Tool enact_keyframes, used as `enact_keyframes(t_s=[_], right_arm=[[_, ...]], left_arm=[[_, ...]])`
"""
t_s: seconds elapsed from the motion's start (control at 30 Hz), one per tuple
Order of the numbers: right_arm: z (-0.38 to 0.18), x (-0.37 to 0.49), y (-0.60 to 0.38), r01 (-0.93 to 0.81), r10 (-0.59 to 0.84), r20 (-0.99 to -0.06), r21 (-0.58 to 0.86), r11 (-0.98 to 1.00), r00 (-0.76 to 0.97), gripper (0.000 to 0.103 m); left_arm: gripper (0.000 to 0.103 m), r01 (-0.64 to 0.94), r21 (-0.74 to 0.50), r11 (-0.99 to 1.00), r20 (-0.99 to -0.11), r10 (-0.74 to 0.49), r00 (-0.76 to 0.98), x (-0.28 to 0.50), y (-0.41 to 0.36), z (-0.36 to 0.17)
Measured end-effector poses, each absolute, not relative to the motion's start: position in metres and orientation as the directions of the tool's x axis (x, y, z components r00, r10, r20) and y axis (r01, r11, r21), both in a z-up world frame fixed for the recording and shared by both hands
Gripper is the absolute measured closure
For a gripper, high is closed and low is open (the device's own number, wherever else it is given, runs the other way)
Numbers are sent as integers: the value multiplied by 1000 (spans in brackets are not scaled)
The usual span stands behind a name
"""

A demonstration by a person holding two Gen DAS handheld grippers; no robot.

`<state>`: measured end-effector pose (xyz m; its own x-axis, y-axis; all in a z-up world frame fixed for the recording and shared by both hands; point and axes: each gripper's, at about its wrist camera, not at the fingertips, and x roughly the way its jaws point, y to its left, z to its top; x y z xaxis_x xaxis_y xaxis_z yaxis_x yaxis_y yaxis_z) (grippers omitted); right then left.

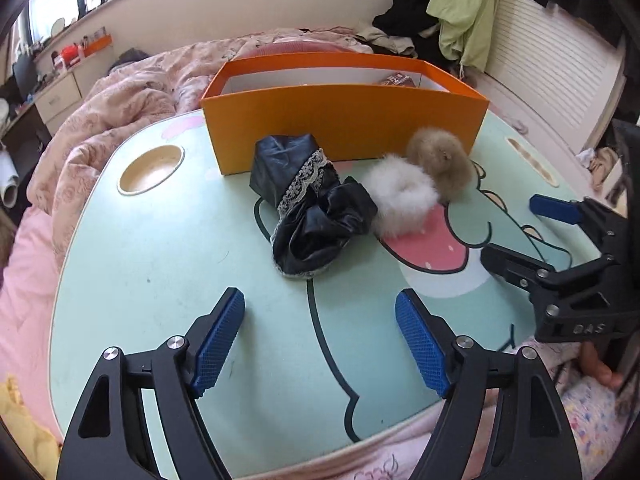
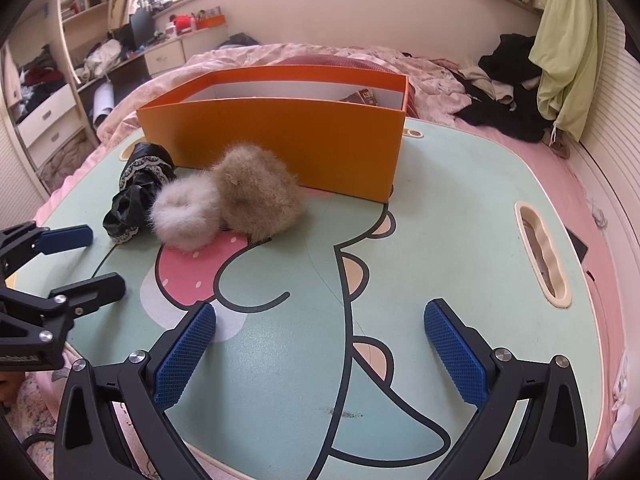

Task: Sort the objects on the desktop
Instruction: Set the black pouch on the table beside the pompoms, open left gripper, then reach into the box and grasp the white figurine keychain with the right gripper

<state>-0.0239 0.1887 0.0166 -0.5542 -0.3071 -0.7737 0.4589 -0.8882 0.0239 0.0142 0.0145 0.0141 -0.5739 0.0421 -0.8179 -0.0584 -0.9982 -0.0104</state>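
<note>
On the mint cartoon-printed table point(image 1: 160, 264) lie a black satin scrunchie with lace trim point(image 1: 312, 208), a white fluffy scrunchie point(image 1: 400, 196) and a tan fluffy scrunchie point(image 1: 438, 160), all just in front of an orange box point(image 1: 344, 120). My left gripper point(image 1: 320, 312) hovers open a little short of the black scrunchie, nothing between its blue pads. My right gripper point(image 2: 320, 320) is open over bare table, nearer than the tan scrunchie point(image 2: 256, 200) and white scrunchie point(image 2: 186, 212). The orange box point(image 2: 280, 140) holds a small dark packet point(image 2: 362, 97).
The table has a round cup recess point(image 1: 152, 168) at its left and a slot handle point(image 2: 544, 252) at its right. It stands on a bed with a pink quilt point(image 1: 120, 112). Clothes pile point(image 2: 508, 92) at the far right; drawers point(image 2: 48, 120) stand far left.
</note>
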Motion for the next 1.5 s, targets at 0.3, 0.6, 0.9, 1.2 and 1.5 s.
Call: enact_keyframes(t_s=[0.3, 0.6, 0.9, 1.2, 1.5], right_arm=[[16, -24, 189, 459, -306, -773, 23, -888, -555, 0], [22, -25, 193, 437, -292, -776, 24, -899, -558, 2], [114, -97, 162, 498, -590, -704, 375, -782, -396, 56], [79, -206, 70, 399, -467, -861, 363, -842, -203, 63], [39, -240, 52, 340, -366, -920, 301, -891, -144, 60]], left_arm=[[0, -48, -21, -999, -793, 46, -608, 6, 9, 7], [0, -47, -25, -999, -790, 49, -611, 7, 8, 5], [0, -38, -22, -999, -786, 41, -617, 8, 9, 5], [0, -39, -23, -999, -784, 43, -619, 7, 8, 5], [0, -41, -29, -999, -779, 49, -626, 9, 6, 4]])
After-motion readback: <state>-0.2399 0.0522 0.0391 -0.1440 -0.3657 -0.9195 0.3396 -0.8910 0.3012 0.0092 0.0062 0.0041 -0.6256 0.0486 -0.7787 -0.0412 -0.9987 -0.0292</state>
